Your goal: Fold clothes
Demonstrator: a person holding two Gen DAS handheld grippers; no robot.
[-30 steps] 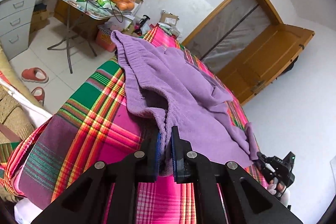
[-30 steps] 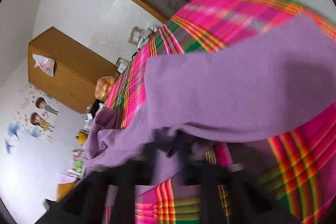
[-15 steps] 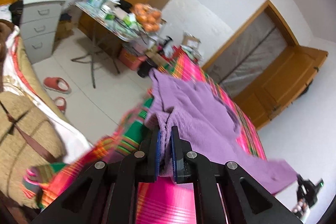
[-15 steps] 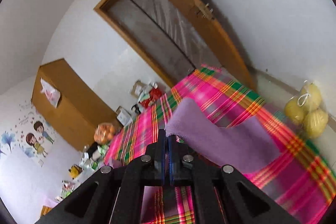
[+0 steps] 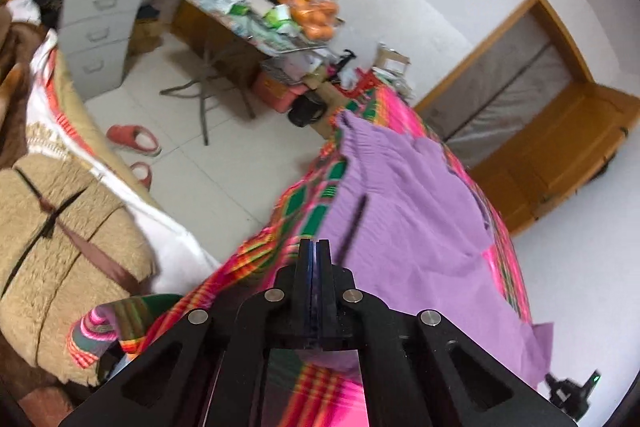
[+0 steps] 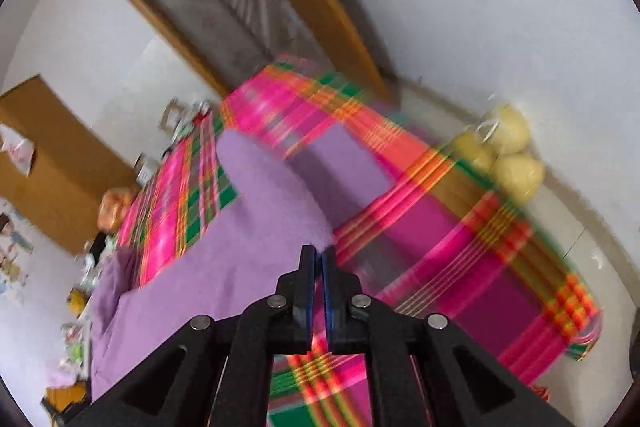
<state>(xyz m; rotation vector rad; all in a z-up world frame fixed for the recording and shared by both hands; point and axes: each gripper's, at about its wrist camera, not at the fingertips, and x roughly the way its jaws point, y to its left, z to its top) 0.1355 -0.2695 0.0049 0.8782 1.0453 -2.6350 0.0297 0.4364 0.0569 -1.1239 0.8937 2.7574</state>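
Purple fleece garment [image 5: 404,227] lies spread along the plaid pink-green bedspread [image 5: 304,203], one end near the bed edge facing the cluttered folding table [image 5: 256,27], the other running toward the right gripper [image 5: 570,393], which shows low at the right in the left wrist view. Left gripper [image 5: 316,247] has its jaws pressed fully together with no cloth visible between them, tips just over the garment's near edge. Right gripper [image 6: 318,255] has its jaws opening, only a narrow slit so far, fleece edge [image 6: 280,195] right at the tips but nothing clamped; frame is motion-blurred
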